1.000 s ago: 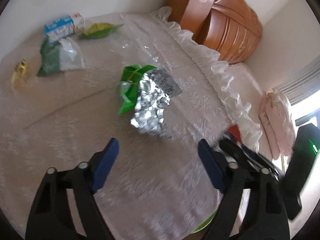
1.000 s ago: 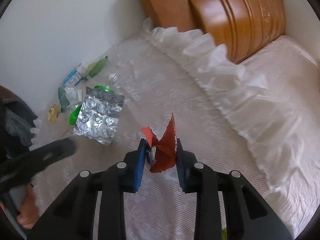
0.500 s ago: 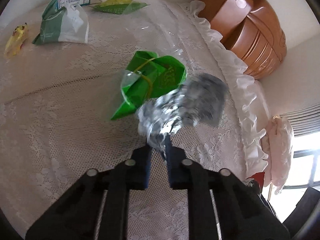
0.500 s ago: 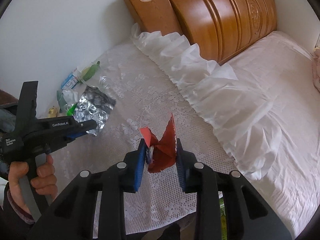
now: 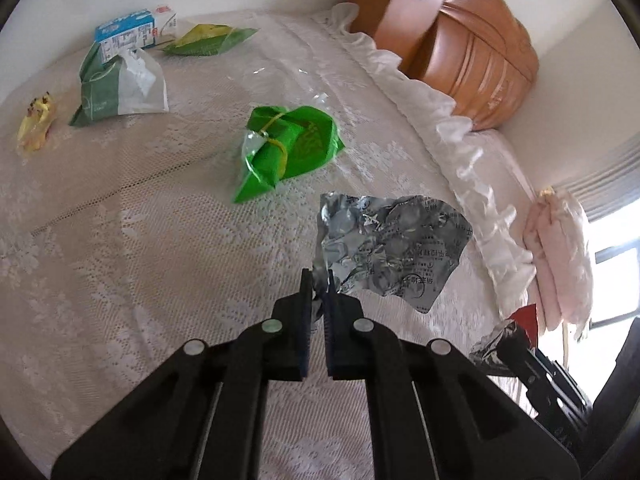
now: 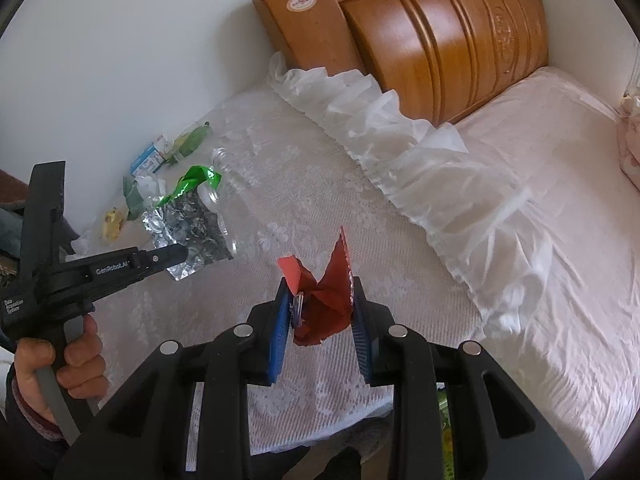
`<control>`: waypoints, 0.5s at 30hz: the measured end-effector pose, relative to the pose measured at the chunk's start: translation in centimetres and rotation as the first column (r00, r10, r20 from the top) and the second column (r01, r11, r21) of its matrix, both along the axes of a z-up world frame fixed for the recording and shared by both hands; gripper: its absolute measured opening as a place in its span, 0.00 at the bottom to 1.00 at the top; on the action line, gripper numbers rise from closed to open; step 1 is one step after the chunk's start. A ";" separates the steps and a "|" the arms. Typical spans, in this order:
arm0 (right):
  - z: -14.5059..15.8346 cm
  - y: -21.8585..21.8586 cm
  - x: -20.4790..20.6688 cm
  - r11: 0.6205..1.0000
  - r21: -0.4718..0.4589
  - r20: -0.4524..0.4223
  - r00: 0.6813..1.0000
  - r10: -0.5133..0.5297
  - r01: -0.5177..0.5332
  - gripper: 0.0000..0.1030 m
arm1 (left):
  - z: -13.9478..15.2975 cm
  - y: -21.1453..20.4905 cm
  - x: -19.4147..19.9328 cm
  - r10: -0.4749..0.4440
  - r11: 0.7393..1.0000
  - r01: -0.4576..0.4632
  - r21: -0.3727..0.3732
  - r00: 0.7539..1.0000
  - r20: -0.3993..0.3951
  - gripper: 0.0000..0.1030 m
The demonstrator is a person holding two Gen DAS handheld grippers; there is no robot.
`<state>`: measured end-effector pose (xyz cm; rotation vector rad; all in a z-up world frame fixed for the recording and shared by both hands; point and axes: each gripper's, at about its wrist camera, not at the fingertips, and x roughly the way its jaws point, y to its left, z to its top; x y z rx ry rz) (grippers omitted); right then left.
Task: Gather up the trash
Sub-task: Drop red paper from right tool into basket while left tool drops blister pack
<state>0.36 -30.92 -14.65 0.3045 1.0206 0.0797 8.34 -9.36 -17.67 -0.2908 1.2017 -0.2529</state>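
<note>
Foil wrapper (image 5: 394, 246) now in left jaws

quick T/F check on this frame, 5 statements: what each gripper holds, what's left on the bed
1. The left gripper is shut on the silver foil wrapper. True.
2. The right gripper is empty. False: its fingers are shut on a red wrapper.
3. The green wrapper lies loose on the lace bedspread. True.
4. The blue and white carton is held by a gripper. False: it lies at the far edge of the bed by the wall, next to a green and white bag.
5. A small yellow wrapper lies on the bed beyond both grippers. True.
</note>
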 end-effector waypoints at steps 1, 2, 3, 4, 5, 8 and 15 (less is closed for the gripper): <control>0.1 0.0 -0.4 1.000 -0.001 0.001 1.000 -0.011 0.011 0.28 | 0.0 0.1 -0.3 -0.010 1.000 0.010 -0.005 1.000 0.000 0.05; 0.1 -0.1 -0.8 1.000 -0.001 0.002 1.000 -0.021 0.021 0.28 | 0.1 0.1 -0.6 -0.023 1.000 0.023 -0.009 1.000 0.000 0.05; 0.2 -0.1 -1.2 1.000 0.000 0.005 1.000 -0.030 0.030 0.28 | 0.2 0.0 -0.8 -0.032 0.999 0.032 -0.008 0.999 0.002 0.05; 0.4 -0.2 -1.8 0.999 0.000 0.009 0.999 -0.044 0.044 0.28 | 0.4 -0.1 -1.2 -0.051 0.999 0.051 0.000 0.999 0.011 0.05; 0.5 -0.3 -2.4 0.998 0.001 0.014 0.998 -0.057 0.057 0.28 | 0.8 -0.4 -1.6 -0.075 0.997 0.075 0.009 0.997 0.022 0.05; 1.0 -0.9 -4.7 0.995 -0.008 0.027 0.994 -0.101 0.101 0.28 | 2.0 -1.4 -3.4 -0.158 0.987 0.158 0.011 0.986 0.048 0.05; 1.4 -4.2 -12.3 0.961 -0.038 0.012 0.962 -0.272 0.273 0.28 | 4.8 -6.9 -9.6 -0.436 0.897 0.440 -0.028 0.895 0.097 0.05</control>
